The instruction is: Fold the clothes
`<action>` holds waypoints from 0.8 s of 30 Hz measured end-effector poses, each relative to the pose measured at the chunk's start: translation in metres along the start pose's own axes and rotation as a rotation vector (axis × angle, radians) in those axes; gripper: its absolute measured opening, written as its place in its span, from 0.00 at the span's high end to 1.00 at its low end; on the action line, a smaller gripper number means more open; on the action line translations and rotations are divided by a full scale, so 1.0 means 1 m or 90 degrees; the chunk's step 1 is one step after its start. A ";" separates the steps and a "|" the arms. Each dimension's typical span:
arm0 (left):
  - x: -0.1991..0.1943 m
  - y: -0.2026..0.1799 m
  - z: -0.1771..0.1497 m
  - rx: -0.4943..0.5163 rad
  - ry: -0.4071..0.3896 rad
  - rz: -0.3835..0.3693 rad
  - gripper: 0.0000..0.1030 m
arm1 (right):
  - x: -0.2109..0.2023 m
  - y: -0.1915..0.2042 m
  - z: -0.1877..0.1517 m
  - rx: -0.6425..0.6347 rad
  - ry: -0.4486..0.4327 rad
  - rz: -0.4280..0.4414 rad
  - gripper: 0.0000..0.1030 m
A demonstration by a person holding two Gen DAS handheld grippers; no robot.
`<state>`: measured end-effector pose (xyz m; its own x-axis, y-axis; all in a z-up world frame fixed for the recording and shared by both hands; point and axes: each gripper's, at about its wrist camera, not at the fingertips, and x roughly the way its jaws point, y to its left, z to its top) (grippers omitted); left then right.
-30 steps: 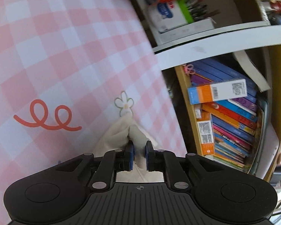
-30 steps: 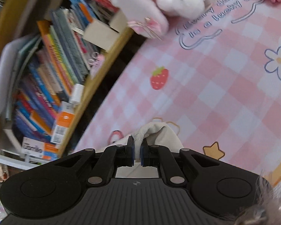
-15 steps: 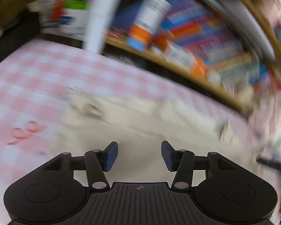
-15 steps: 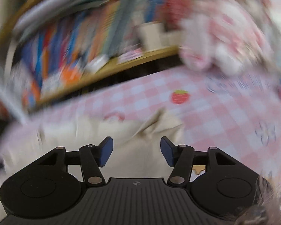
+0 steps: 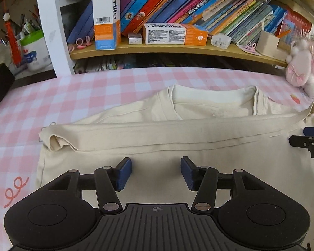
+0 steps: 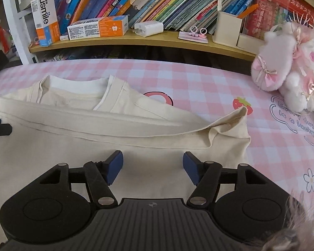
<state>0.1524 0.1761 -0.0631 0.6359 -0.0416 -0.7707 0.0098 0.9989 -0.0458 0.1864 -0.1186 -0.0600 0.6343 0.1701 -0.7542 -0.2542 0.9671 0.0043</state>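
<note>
On the pink checked tablecloth (image 5: 77, 96), below a shelf of books (image 5: 198, 6), your cream shirt (image 5: 157, 125) lies spread flat, its lower part folded up in a long band that ends just under the neckline, with a sleeve end bunched at each side. Your left gripper (image 5: 156, 173) and right gripper (image 6: 152, 168) hover above the cloth, jaws just opened and standing apart, nothing between them. A pink plush toy (image 6: 291, 71) sits at the right edge.

Each gripper, left (image 5: 156, 172) and right (image 6: 152, 166), has a matte black body with a ribbed centre plate, two round caps, silver screws on the linkage arms, and blue pads (image 5: 124, 173) on its fingers.
</note>
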 end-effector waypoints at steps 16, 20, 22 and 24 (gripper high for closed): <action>0.044 0.035 0.104 -0.175 -0.062 0.023 0.48 | 0.001 -0.001 0.004 -0.019 0.016 0.012 0.39; 0.022 0.011 0.071 -0.075 -0.076 -0.045 0.47 | 0.001 -0.002 0.003 -0.024 0.015 0.015 0.39; 0.014 -0.007 0.046 -0.007 -0.067 -0.060 0.45 | 0.001 -0.002 0.003 -0.024 0.017 0.014 0.39; 0.007 -0.020 0.021 0.039 -0.056 -0.065 0.44 | 0.001 -0.002 0.004 -0.022 0.016 0.014 0.39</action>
<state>0.1728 0.1564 -0.0537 0.6948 -0.1439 -0.7047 0.1230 0.9891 -0.0807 0.1902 -0.1193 -0.0586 0.6093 0.1859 -0.7709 -0.2933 0.9560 -0.0013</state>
